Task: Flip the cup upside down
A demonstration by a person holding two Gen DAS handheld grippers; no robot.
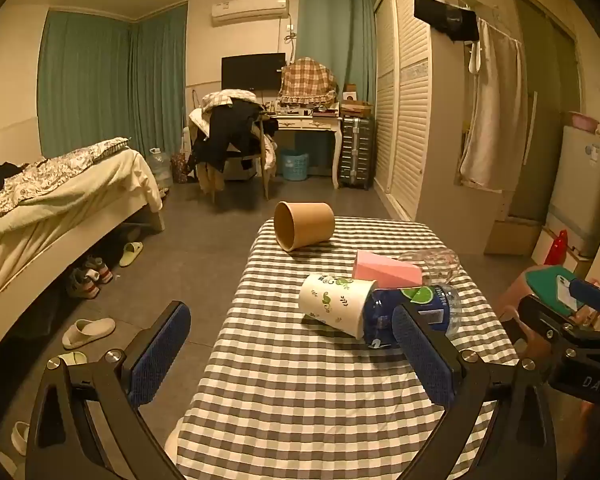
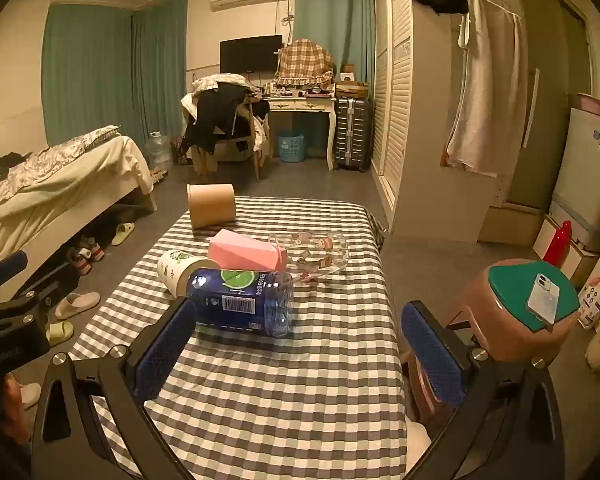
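- Two grippers hover over the near end of the checkered tablecloth (image 2: 284,380); left gripper (image 1: 292,350) and right gripper (image 2: 300,346) both have jaws spread wide, holding nothing.
- White leaf-print paper cup (image 1: 338,304) lies on its side mid-table, touching the blue plastic bottle (image 2: 242,300).
- Pink box (image 2: 248,256) rests behind them, beside a clear glass (image 2: 316,254) lying down.
- Brown paper cup (image 1: 304,225) lies tipped at the far edge.

Dim, warm yellow indoor lighting throughout both views. Soft shadows fall beneath objects on the table (image 1: 300,400). Focus adequate; mild softness and noise. Strong fisheye curvature, black vignetting at corners.
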